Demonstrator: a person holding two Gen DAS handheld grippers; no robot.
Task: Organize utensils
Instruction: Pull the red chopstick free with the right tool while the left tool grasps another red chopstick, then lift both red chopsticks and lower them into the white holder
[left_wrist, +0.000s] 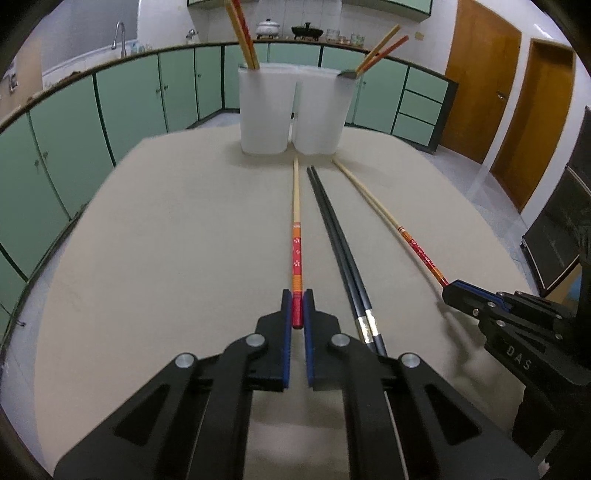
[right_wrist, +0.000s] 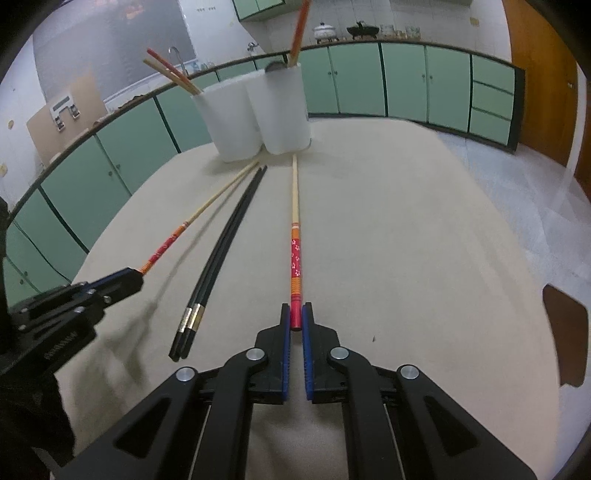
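My left gripper is shut on the red end of a bamboo chopstick whose tip points toward two white holders at the table's far end. Off to the right, my right gripper is shut on a matching chopstick. In the right wrist view the right gripper grips its chopstick, and the left gripper holds the other chopstick. A black pair of chopsticks lies on the table between them. Both holders have chopsticks standing in them.
The beige table ends just behind the holders. Green cabinets run along the far wall, and wooden doors stand at the right. A brown seat-like shape shows beyond the table's right edge.
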